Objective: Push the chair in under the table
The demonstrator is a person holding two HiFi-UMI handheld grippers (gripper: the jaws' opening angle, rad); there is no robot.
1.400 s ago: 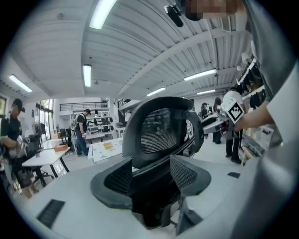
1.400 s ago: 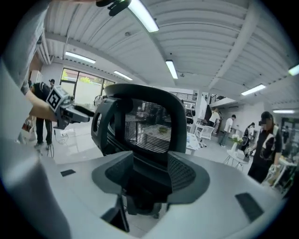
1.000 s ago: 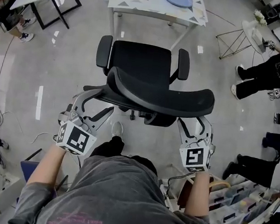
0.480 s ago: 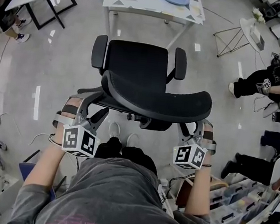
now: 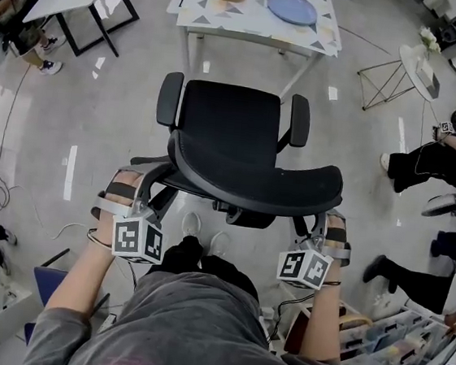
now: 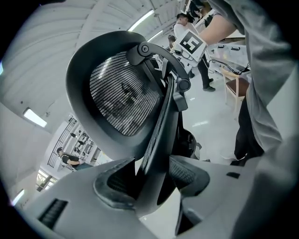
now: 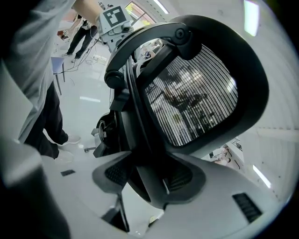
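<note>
The left tongs (image 5: 148, 183), whose jaws have just been closing, and the right tongs (image 5: 315, 220) each clamp the rear edge of the black mesh office chair (image 5: 230, 129). The white patterned tabletop (image 5: 255, 15) stands beyond the tongs, well apart from the chair. The grasp seems finished. The next move calls for one straight, even push forward.

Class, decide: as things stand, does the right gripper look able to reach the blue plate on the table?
Probably not: the right gripper grips the chair backrest, and the seat lies between it and the blue plate.
</note>
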